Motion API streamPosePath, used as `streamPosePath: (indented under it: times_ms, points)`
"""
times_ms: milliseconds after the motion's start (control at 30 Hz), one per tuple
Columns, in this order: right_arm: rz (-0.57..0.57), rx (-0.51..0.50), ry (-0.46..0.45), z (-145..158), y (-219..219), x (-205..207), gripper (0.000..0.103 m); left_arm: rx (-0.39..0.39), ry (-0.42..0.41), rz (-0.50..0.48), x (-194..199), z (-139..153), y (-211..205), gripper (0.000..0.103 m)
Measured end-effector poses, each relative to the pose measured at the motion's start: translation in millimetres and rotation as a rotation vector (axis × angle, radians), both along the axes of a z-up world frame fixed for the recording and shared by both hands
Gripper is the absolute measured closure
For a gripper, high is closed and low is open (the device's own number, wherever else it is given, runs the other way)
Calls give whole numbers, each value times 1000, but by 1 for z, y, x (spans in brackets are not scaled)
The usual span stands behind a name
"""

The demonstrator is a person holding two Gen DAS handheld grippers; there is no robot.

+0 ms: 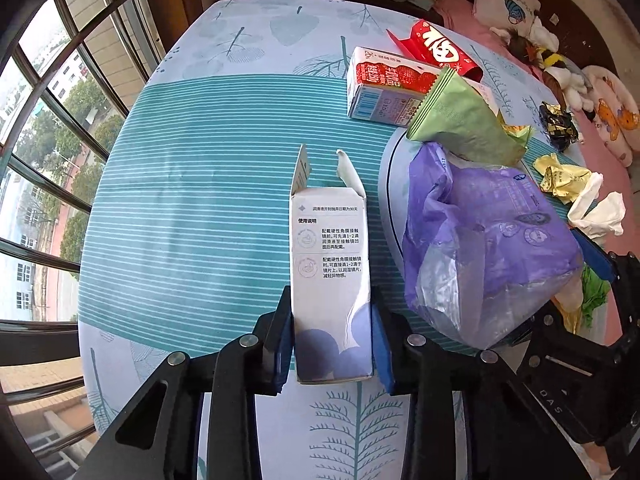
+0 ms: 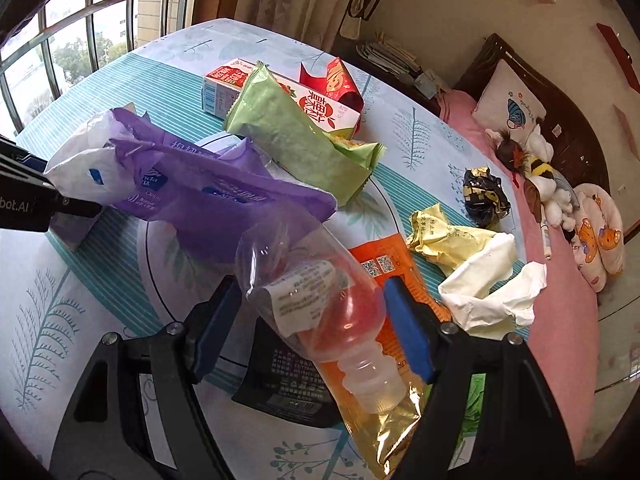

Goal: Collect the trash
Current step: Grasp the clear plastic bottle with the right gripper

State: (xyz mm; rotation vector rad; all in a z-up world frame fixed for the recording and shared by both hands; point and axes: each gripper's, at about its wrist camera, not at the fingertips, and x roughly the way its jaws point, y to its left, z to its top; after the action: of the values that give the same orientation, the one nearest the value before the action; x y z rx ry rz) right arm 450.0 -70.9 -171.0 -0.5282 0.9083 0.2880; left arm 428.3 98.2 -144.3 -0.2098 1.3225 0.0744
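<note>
My left gripper [image 1: 333,304] is shut on a white and purple carton [image 1: 329,264] with open top flaps, held over the tablecloth. My right gripper [image 2: 312,304] stands with its jaws wide around a crushed clear plastic bottle [image 2: 316,292]; the blue pads [image 2: 408,328] do not visibly press it. A purple plastic wrapper [image 2: 192,192] lies on a round plate [image 2: 160,264], and shows in the left wrist view [image 1: 488,240]. A green snack bag [image 2: 296,140], a red and white milk carton [image 1: 384,88] and a red packet [image 1: 436,46] lie behind.
Yellow wrappers [image 2: 448,240], white tissue [image 2: 492,292], a black and gold wrapper [image 2: 484,196] and an orange pouch [image 2: 384,272] lie on the right of the table [image 1: 200,200]. A bed with stuffed toys [image 2: 560,200] is beyond. Windows [image 1: 48,160] are on the left.
</note>
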Motion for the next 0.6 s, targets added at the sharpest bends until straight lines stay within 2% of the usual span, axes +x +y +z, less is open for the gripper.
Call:
streamPosePath:
  times_ms: [67, 100, 367, 600]
  points:
    - [-14, 48, 19, 5, -3, 4, 33, 6, -18, -12, -5, 8, 0, 70]
    - [-23, 69, 23, 8, -4, 5, 59, 10, -27, -18, -8, 12, -1, 70]
    - [-97, 281, 89, 43, -27, -1, 61, 45, -113, -43, -47, 60, 1, 70]
    - [-94, 432, 88, 89, -40, -49, 61, 69, -195, -53, -101, 113, -2, 70]
